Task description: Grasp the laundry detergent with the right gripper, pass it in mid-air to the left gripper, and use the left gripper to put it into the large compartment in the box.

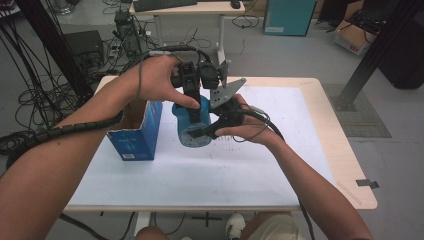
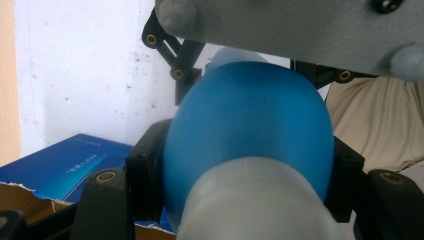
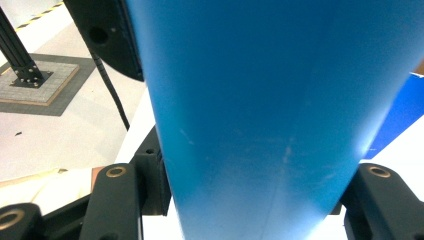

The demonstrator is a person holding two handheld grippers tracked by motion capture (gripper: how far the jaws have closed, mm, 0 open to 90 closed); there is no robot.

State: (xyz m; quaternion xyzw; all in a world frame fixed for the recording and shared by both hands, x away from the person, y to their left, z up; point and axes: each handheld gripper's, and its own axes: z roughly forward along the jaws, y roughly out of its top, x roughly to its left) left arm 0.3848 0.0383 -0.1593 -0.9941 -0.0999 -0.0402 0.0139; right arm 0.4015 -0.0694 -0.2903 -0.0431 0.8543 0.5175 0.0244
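high view: blue bottle (image 1: 192, 125) held above tabletop (image 1: 260, 165), box (image 1: 137, 132) at its 9 o'clock | left gripper view: left gripper (image 2: 240, 170) clamps bottle's shoulder, cap nearest | right gripper view: right gripper (image 3: 250, 195) clamps body, long axis toward 12 o'clock

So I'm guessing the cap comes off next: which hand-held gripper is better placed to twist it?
Probably the left hand-held gripper: its jaws clamp the blue plastic bottle right below the white ribbed cap. The right hand-held gripper grips the body lower down, suited to bracing.
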